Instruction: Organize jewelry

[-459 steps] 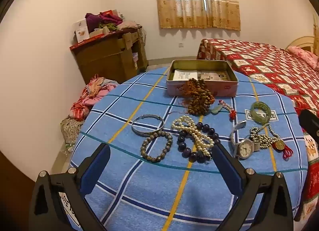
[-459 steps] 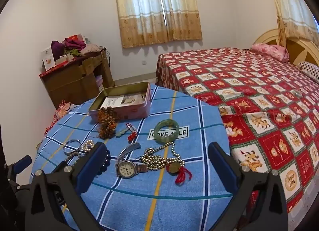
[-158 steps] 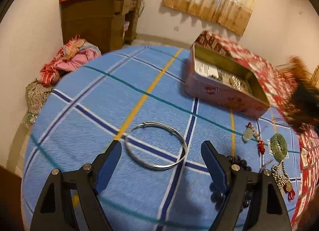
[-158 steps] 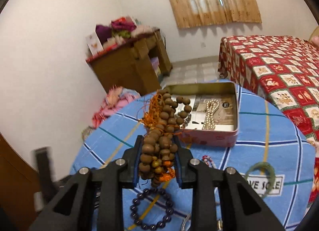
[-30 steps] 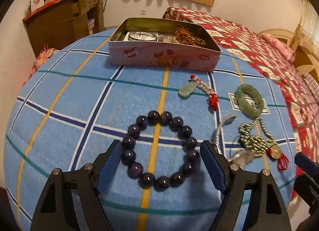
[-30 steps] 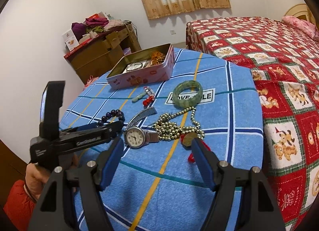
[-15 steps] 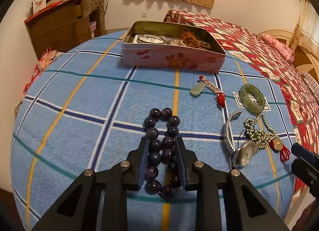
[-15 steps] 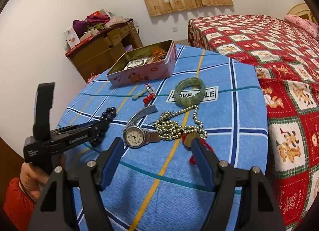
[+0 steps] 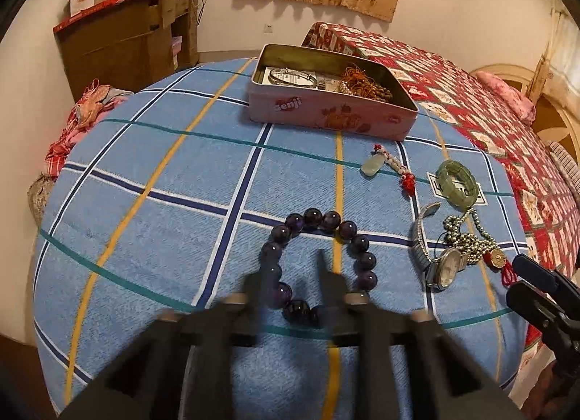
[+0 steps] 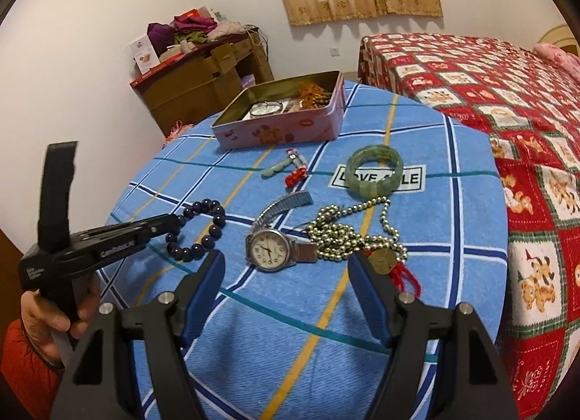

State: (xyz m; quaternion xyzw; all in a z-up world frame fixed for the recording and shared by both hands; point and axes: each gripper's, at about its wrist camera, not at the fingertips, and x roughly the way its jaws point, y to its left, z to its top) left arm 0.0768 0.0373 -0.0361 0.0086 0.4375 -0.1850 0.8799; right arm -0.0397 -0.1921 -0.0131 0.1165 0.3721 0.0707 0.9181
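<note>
A dark purple bead bracelet [image 9: 319, 256] lies round on the blue checked cloth [image 9: 163, 202]; it also shows in the right wrist view [image 10: 203, 235]. My left gripper [image 9: 293, 275] is blurred, its fingers part-way apart over the bracelet's near side. I cannot tell whether it grips any beads. My right gripper [image 10: 286, 275] is open and empty, just short of the wristwatch [image 10: 272, 249]. The pink tin [image 9: 326, 108] at the back holds a silver bangle [image 9: 293, 75] and brown beads [image 9: 366, 86].
A silver bead necklace with a coin charm [image 10: 355, 235], a green jade bangle [image 10: 373, 169] and a jade pendant on a red cord [image 10: 290, 166] lie on the cloth. A bed with a red quilt [image 10: 507, 93] stands right. A cluttered wooden cabinet [image 9: 127, 39] stands back left.
The left gripper's fingers have spread from their tight pinch and the squeezed bracelet has sprung back to a round loop. The right gripper has barely moved.
</note>
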